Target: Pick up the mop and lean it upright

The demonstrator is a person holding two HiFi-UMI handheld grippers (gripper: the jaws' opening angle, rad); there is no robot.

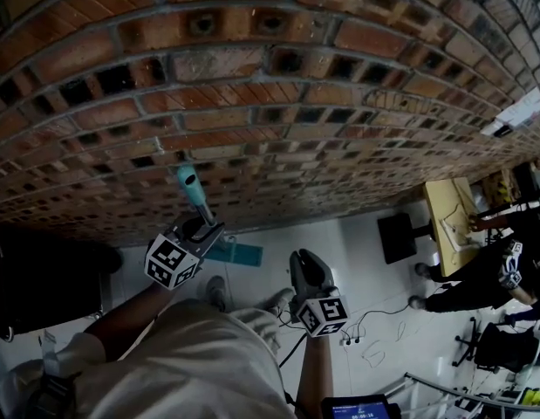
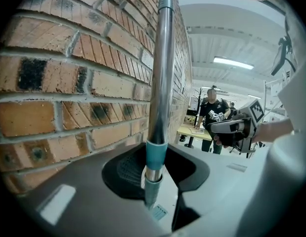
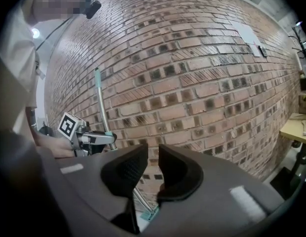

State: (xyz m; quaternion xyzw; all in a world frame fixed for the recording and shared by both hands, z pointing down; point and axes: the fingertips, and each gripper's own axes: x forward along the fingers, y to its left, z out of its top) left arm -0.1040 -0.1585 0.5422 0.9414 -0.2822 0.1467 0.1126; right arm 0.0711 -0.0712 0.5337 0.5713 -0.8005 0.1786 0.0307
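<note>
Dim head view, heavy fisheye curvature, bright overhead strip light [image 2: 233, 62].

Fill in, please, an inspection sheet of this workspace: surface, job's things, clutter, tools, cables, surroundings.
Surface: pale floor.
Job's things: mop upright beside the brick wall; whether it touches the wall, cannot tell.
Clutter: dark box on the floor.
Tools: left tool shut on the mop pole; right tool slightly open, empty.
Cables: loose cables on the floor, to the right of the tools.
Surroundings: table, person beside it.
</note>
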